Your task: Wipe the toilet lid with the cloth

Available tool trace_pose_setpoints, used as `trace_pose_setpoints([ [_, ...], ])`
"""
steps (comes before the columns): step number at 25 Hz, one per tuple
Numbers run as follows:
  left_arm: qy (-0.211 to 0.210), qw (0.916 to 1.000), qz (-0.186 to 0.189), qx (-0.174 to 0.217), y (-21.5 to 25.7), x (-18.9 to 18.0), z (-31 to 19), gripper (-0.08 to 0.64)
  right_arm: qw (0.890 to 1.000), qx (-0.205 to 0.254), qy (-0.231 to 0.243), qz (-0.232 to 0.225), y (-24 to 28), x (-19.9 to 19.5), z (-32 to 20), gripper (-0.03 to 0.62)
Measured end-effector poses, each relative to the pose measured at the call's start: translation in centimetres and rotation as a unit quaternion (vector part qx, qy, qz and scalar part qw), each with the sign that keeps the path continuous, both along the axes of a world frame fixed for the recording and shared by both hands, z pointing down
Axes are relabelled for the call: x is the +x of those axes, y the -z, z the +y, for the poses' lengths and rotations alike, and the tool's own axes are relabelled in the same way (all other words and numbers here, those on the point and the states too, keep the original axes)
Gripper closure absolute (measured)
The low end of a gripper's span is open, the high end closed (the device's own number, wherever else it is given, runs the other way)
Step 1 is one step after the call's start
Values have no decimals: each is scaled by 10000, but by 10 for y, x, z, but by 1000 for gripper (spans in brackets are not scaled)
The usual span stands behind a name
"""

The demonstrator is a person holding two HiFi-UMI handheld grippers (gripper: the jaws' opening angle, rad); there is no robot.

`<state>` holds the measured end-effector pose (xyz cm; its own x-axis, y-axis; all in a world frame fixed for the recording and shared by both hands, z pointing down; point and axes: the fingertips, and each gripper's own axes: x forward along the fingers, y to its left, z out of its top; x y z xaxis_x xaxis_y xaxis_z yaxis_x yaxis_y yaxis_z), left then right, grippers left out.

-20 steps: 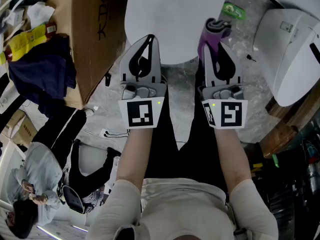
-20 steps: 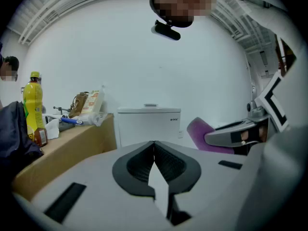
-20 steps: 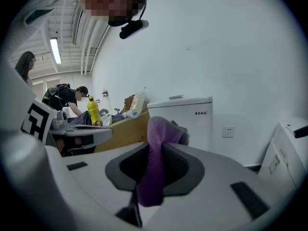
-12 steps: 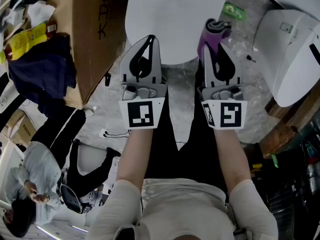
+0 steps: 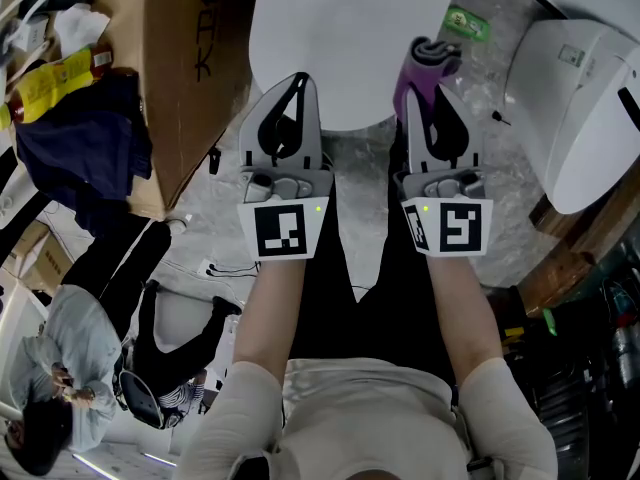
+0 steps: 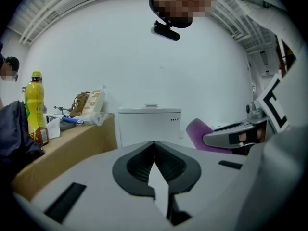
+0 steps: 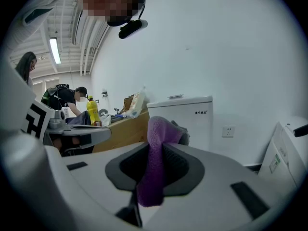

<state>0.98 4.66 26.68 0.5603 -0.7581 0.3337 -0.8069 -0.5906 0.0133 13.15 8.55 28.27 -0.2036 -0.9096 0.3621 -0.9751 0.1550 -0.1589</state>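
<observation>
Both grippers held out at the toilet lid's near edge

Forearms run forward side by side. The left gripper (image 5: 298, 78), jaws together and empty, tips over the toilet lid's (image 5: 345, 28) near edge. The right gripper (image 5: 434, 90) is clamped on the purple cloth (image 5: 431, 56), beside the lid's near right edge.

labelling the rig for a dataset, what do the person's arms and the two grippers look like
The left gripper and right gripper are alike: light grey tapering shells with black ribbed tongs. Each carries a white cube with black square markers and a small green light. Forearms are bare below pale short sleeves.
</observation>
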Motion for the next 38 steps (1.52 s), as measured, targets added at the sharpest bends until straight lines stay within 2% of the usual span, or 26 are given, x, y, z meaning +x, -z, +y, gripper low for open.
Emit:
trace_pose_setpoints([
  [3, 1, 10000, 1, -63, -2, -1, 0, 545, 9998, -51, 132, 110, -7, 0, -3, 505],
  [6, -28, 9999, -44, -108, -2, -3, 0, 545, 9979, -222, 428, 439, -22, 4, -12, 505],
  [8, -57, 9999, -101, -114, -2, -6, -2, 545, 9919, -451, 787, 888, -39, 10, -18, 505],
  [10, -65, 9998, -143, -118, -3, -9, -4, 545, 9800, -612, 1213, 1455, -56, 17, -29, 505],
  [11, -55, 9998, -154, -133, -4, -10, -5, 545, 9713, -644, 1442, 1779, -64, 21, -35, 505],
  [13, -7, 9997, -151, -185, -8, -12, -6, 545, 9466, -742, 1935, 2469, -84, 29, -47, 505],
  [17, 18, 9997, -121, -205, -10, -8, -11, 545, 8868, -1101, 2778, 3524, -128, 46, -71, 505],
  [22, -42, 9996, -124, -270, -12, 5, -12, 545, 8128, -1507, 3333, 4534, -172, 73, -103, 505],
  [24, -59, 9995, -142, -290, -13, 9, -12, 545, 7908, -1531, 3485, 4793, -182, 79, -116, 505],
  [27, -43, 9992, -179, -354, -18, 14, -13, 545, 7668, -1527, 3654, 5051, -192, 85, -132, 505],
  [33, 5, 9991, -198, -369, -24, 22, -19, 545, 7382, -1666, 3882, 5260, -218, 95, -143, 505],
  [35, 6, 9990, -218, -386, -26, 24, -20, 545, 7405, -1679, 3885, 5220, -225, 96, -140, 505],
  [38, -9, 9990, -223, -384, -26, 24, -20, 545, 7560, -1716, 3771, 5068, -228, 93, -136, 505],
])
